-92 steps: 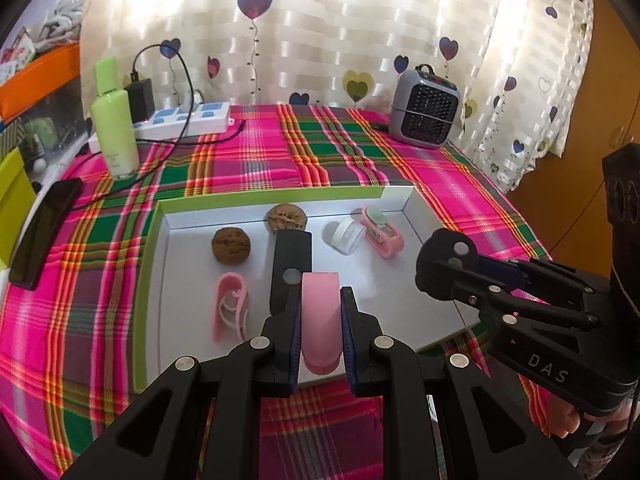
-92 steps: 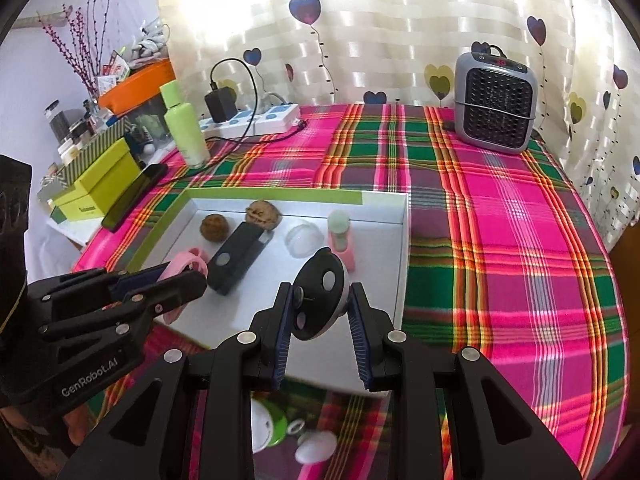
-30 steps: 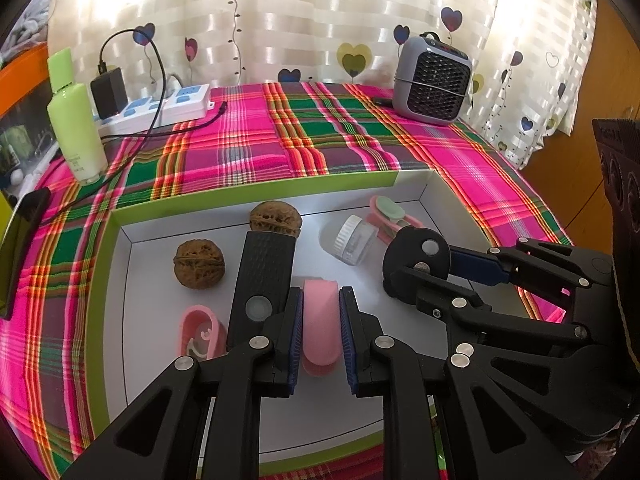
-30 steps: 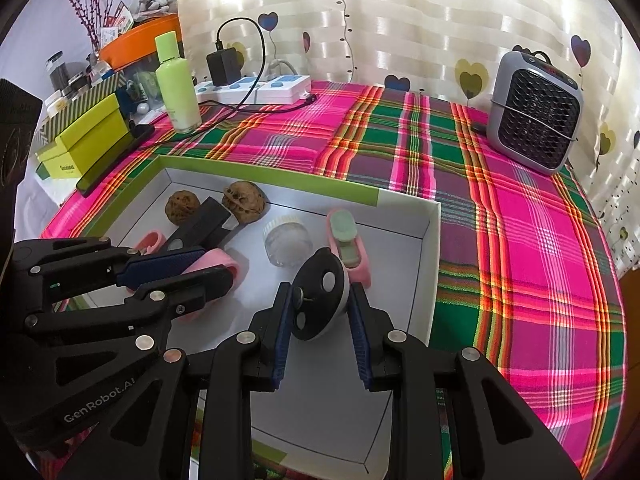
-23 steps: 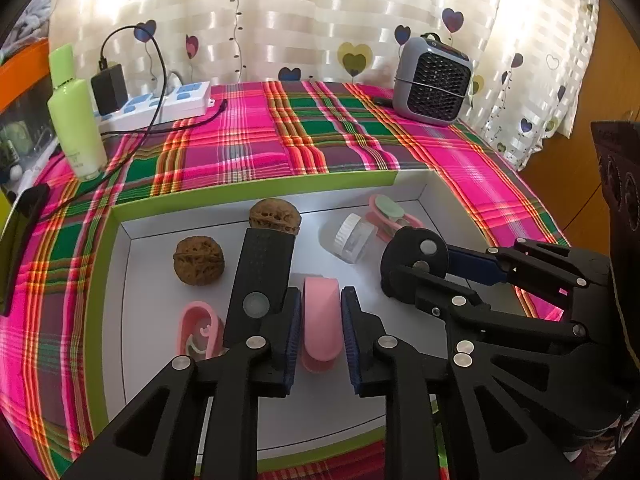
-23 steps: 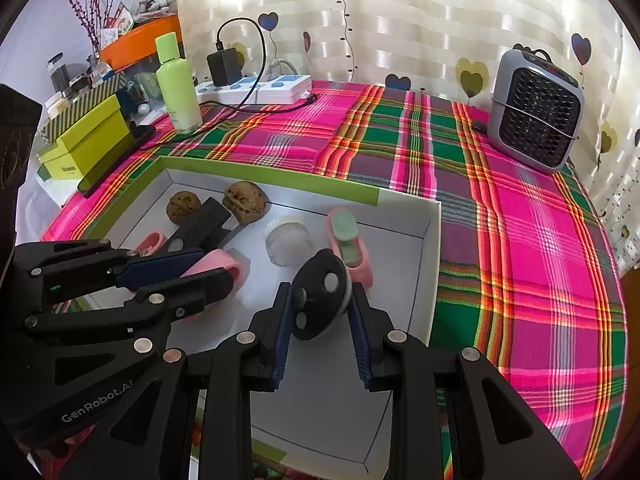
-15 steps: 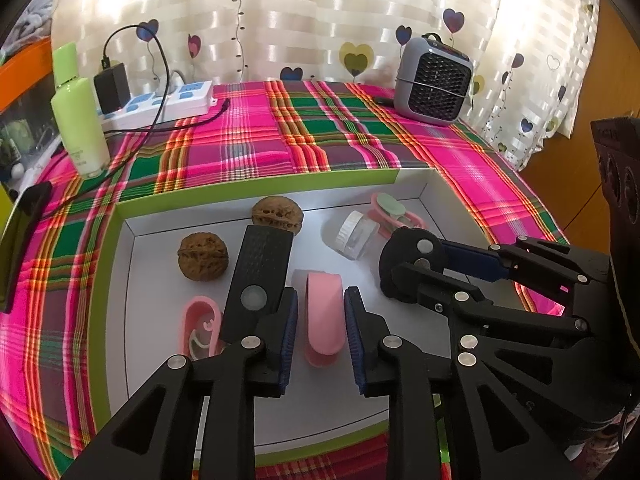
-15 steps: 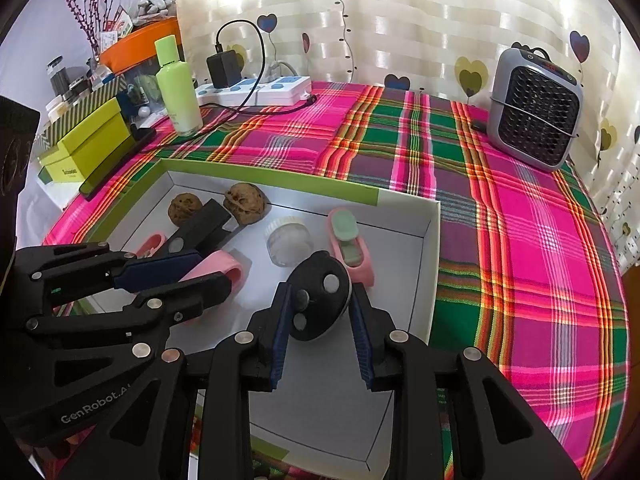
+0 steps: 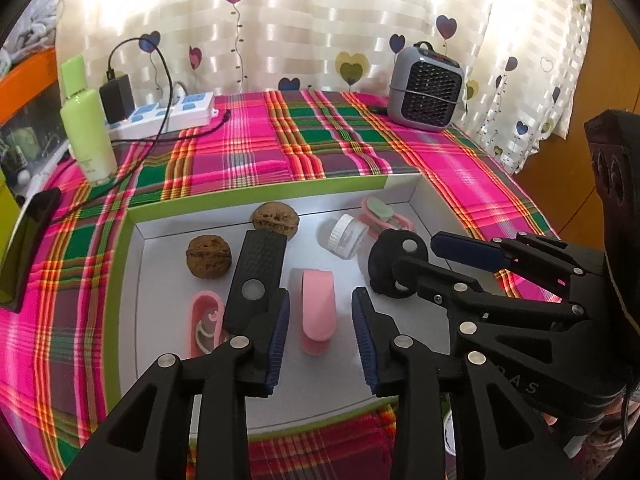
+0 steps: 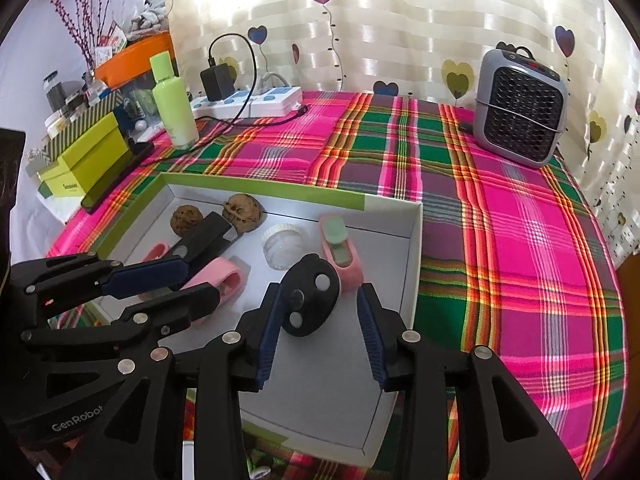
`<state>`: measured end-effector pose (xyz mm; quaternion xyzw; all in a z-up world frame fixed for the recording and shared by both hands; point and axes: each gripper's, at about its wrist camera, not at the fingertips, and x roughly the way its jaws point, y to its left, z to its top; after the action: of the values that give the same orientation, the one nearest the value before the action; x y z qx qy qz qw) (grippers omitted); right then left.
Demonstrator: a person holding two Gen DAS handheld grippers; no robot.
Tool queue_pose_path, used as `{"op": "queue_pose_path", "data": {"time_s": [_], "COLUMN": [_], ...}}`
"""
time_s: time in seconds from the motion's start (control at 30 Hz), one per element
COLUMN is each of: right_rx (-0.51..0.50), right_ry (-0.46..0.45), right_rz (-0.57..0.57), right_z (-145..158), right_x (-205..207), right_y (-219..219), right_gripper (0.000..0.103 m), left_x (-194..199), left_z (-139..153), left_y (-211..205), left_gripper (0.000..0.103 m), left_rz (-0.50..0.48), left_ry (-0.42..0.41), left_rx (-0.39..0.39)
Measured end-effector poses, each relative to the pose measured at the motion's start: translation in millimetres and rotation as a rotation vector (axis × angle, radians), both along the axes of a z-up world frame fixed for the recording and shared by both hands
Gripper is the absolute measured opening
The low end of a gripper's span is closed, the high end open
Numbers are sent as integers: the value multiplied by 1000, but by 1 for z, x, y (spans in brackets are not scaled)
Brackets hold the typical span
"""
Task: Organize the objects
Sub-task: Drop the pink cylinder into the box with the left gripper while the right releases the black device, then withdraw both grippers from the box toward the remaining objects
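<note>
We count seven things in the white tray (image 9: 430,200) with the green rim, which sits on the plaid cloth (image 9: 256,152): two walnuts, one (image 9: 209,256) left of the other (image 9: 276,221); one black remote (image 9: 256,280) lying lengthwise between them; one pink oblong case (image 9: 317,310); one open pink holder (image 9: 205,322) at the left; one small clear jar with a white lid (image 9: 345,236) on its side; one pink clip with a green pad (image 9: 380,213) at the far right corner; and one black round piece (image 9: 394,256) with silver studs. Beyond the tray stand one green bottle (image 9: 86,128), one power strip (image 9: 168,112) and one grey heater (image 9: 424,88). Our left gripper (image 9: 320,340) has just been opening: its blue pads stand clear on either side of the pink oblong case, which rests on the tray floor, where three seconds ago it was pinched above the near edge. Our right gripper (image 10: 318,328) has just been opening too, its jaws spread with a gap to the black round piece, which lies against the pink clip; earlier it was clamped and held up.
</note>
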<state>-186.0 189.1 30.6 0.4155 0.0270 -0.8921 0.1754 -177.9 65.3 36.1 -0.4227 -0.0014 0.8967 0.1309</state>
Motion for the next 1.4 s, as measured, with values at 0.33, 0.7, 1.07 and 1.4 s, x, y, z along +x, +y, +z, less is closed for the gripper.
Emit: {"op": "queue_pose_path", "data": {"time_s": [0.33, 0.7, 1.07, 1.4], "right_rx": [-23, -53, -48, -56], "right_ry": [24, 50, 97, 117], "right_rz": [-17, -41, -30, -44], "right_z": [9, 19, 28, 29], "right_x": [17, 43, 77, 103], "right_y": [-1, 1, -6, -4], "right_gripper": [39, 39, 39, 39], "left_x": [17, 38, 68, 93], "left_z": [5, 13, 18, 19], "left_y": [-6, -12, -17, -17], "left_gripper": [31, 32, 32, 32], "left_rz": [25, 41, 52, 49], "left_ry": [6, 34, 57, 78], "left_rx": [6, 14, 20, 4]}}
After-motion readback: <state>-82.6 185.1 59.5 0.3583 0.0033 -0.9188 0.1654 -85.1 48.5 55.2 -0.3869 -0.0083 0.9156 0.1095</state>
